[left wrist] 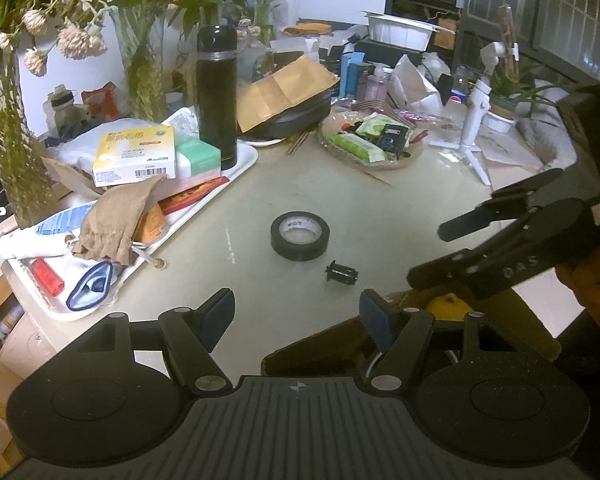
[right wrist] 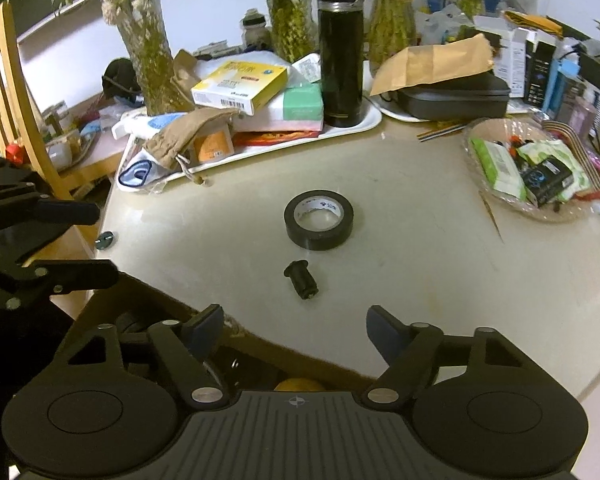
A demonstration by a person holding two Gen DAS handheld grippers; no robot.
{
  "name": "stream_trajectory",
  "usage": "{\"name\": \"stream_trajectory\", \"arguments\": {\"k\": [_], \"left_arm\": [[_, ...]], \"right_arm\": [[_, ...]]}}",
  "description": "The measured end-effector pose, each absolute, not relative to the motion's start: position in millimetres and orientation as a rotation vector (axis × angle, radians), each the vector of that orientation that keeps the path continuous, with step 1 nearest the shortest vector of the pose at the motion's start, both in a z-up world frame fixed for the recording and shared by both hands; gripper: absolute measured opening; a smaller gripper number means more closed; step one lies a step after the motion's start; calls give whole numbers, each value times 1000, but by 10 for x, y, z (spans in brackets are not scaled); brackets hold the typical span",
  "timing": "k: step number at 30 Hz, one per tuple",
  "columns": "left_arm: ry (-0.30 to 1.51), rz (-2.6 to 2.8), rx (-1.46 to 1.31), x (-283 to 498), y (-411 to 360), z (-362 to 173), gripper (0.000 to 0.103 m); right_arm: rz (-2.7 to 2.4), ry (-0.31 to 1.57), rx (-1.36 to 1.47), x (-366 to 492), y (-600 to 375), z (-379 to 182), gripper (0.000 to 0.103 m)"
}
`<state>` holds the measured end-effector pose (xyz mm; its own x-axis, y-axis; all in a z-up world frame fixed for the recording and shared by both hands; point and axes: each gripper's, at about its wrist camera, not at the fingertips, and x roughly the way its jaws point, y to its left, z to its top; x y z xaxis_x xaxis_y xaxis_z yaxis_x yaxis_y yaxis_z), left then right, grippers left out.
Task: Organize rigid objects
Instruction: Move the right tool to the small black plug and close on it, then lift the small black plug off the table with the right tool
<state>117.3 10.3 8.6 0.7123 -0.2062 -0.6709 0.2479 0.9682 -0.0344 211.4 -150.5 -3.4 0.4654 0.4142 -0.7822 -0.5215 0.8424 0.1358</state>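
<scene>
1. Left gripper [left wrist: 296, 312]: jaws apart, nothing between them; it hangs above the table's [right wrist: 440, 240] near edge.
2. Tape roll [right wrist: 319, 220]: lies flat mid-table. Judged light, stiff and smooth-sided; grip across the outer wall, or one finger through the core.
3. Black plug [right wrist: 301, 280]: on its side just in front of the roll, not touching. Judged small, hard and prone to roll; pinch across the ribbed barrel.
4. Right gripper [right wrist: 296, 330]: jaws apart, empty, aimed at the plug.
</scene>
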Motion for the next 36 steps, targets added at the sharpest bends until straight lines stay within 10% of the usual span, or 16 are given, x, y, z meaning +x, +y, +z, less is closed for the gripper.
{"name": "stream_trajectory", "arguments": {"k": [36], "left_arm": [[740, -242, -22, 1217, 207, 23, 68]], "right_arm": [[620, 1091, -363, 2842, -810, -742, 21]]}}
